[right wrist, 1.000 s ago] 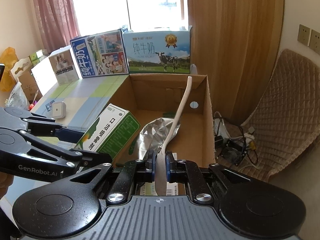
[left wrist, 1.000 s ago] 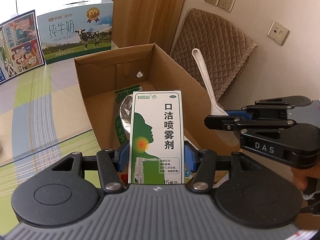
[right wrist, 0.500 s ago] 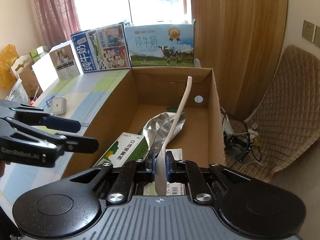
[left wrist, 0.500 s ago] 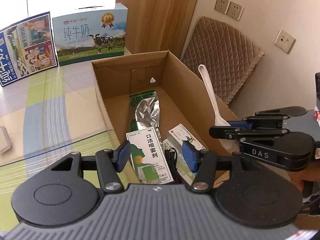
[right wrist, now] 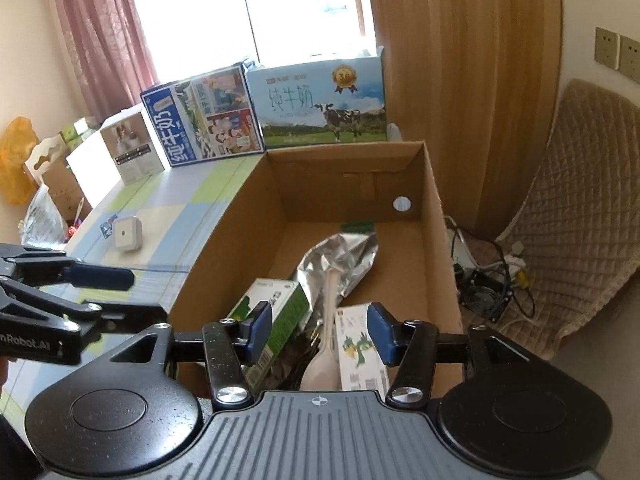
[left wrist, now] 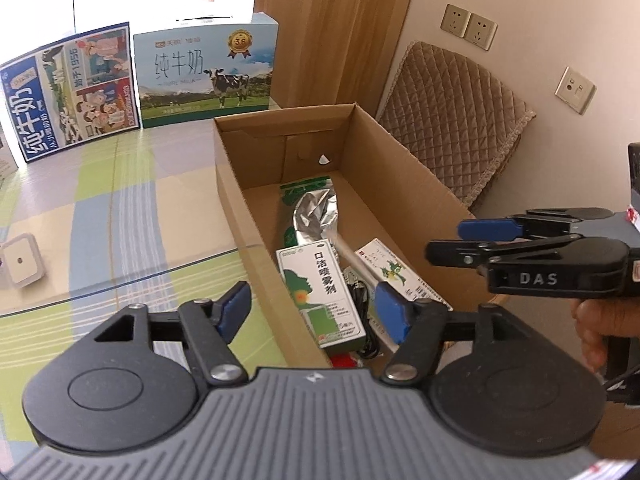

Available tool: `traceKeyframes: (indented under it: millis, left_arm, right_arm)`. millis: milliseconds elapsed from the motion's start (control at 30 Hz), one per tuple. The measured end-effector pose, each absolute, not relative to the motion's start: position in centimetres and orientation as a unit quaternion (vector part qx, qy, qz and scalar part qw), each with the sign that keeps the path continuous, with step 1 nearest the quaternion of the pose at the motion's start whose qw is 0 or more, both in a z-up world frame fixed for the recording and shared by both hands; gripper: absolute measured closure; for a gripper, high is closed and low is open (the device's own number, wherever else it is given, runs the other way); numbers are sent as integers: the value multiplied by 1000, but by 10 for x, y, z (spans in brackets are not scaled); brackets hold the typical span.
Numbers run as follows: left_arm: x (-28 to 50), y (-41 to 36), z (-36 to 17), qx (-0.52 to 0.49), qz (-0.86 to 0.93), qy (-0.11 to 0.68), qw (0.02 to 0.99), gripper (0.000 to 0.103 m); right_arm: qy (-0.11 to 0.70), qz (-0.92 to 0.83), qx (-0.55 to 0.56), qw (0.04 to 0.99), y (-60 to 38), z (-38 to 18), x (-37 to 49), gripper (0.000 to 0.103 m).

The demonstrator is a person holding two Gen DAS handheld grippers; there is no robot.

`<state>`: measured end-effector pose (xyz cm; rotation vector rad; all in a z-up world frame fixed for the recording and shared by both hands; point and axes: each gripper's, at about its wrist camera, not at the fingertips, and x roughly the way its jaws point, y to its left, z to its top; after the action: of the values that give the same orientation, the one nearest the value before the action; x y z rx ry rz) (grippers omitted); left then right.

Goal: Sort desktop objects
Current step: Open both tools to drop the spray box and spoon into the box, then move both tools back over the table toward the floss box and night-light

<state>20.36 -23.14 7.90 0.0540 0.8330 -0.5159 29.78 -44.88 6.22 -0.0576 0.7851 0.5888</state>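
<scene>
A: Fingers on the left gripper [left wrist: 313,312] — apart, gripping nothing. Same on the right gripper [right wrist: 320,334], hovering over the carton [right wrist: 434,216].

B: Inside the carton?

A: Spoon [right wrist: 320,364], spray box [left wrist: 320,288], foil pouch [left wrist: 316,212], a second small pack [right wrist: 358,344]. All lying on the bottom, crowded toward the near end.

B: Left to sort, probably: the white square gadget [left wrist: 20,266], alone on the surface [left wrist: 120,208], well apart from the carton.

A: Looks like light, hard plastic — stiff, smooth, likely a bit slippery. Best taken across two opposite flat sides, low and square.

B: Room to move?

A: Plenty around the gadget, with the milk cases [left wrist: 204,72] far back. Mind the carton's tall left wall between gadget and drop spot; lift above the rim before crossing. Bare bottom at the carton's far end, past the pouch.
</scene>
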Motion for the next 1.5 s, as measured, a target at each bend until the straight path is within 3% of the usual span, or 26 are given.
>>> traceKeyframes:
  millis: [167,333,400,567,1500]
  left_arm:
    - [188,-222,81,40,-244,390,887,25]
    - [171,-210,82,40,-239,384,891,17]
    - [163,-205,83,39,-237,380,893,9]
    - [144,-193,86,39,-237,363,900,2]
    - [77,-107,74,22,-175,379,909,1]
  right_arm:
    - [384,269,-7,883,-461,60,278,47]
    - [388,256,-11,885,-465,60,253,27]
    - [384,246,-17,890,-465,63,241,14]
    - [380,243,-22,892,-463,69,216,2]
    - [388,274,-89,875,-402,65,145,2]
